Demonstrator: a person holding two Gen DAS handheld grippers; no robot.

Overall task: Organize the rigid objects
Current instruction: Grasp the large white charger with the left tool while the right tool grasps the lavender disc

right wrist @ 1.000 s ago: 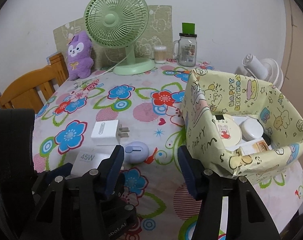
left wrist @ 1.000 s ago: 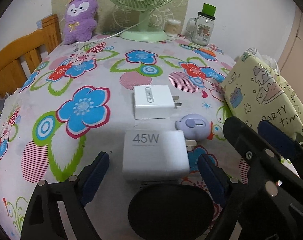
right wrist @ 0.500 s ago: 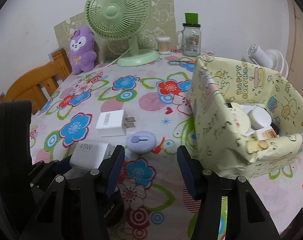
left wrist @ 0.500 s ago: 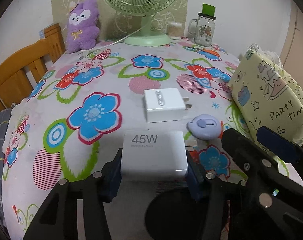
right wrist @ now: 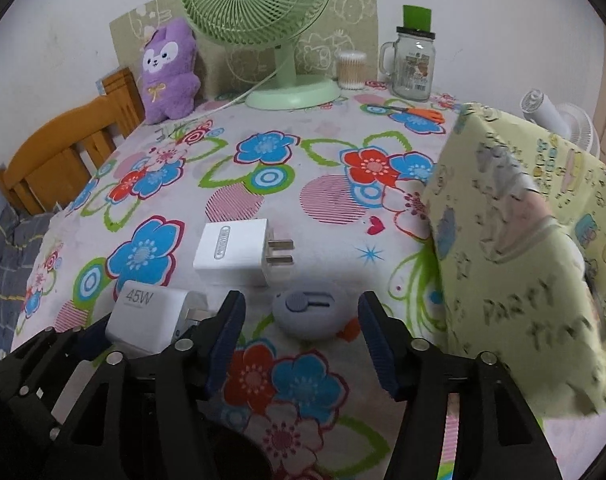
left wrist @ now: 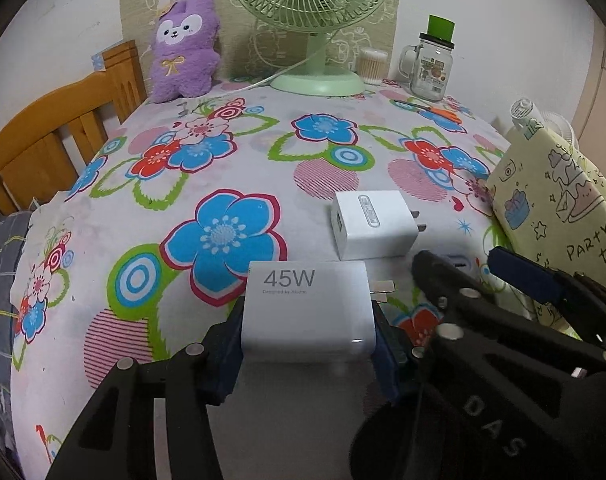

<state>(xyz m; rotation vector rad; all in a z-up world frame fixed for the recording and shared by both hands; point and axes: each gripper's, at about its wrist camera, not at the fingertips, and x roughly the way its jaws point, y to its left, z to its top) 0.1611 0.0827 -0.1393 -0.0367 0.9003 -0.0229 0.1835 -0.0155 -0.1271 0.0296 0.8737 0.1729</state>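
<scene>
Left gripper (left wrist: 307,344) clamped on 45W charger (left wrist: 307,309); right gripper (right wrist: 301,330), just widening, straddling purple gadget (right wrist: 307,314) untouched. Smaller charger (right wrist: 234,254) beyond, yellow box (right wrist: 515,264) crowding right.

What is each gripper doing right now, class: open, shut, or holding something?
Left gripper: shut on the 45W charger.
Right gripper: open, jaws just widened either side of the purple gadget, not touching it.

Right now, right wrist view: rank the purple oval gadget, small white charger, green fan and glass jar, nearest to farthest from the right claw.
1. Purple oval gadget: between the open right claw tips, untouched.
2. Small white charger: just beyond, slightly left.
3. Green fan and glass jar: both at the table's far edge, fan centre, jar right; too close to call.
</scene>
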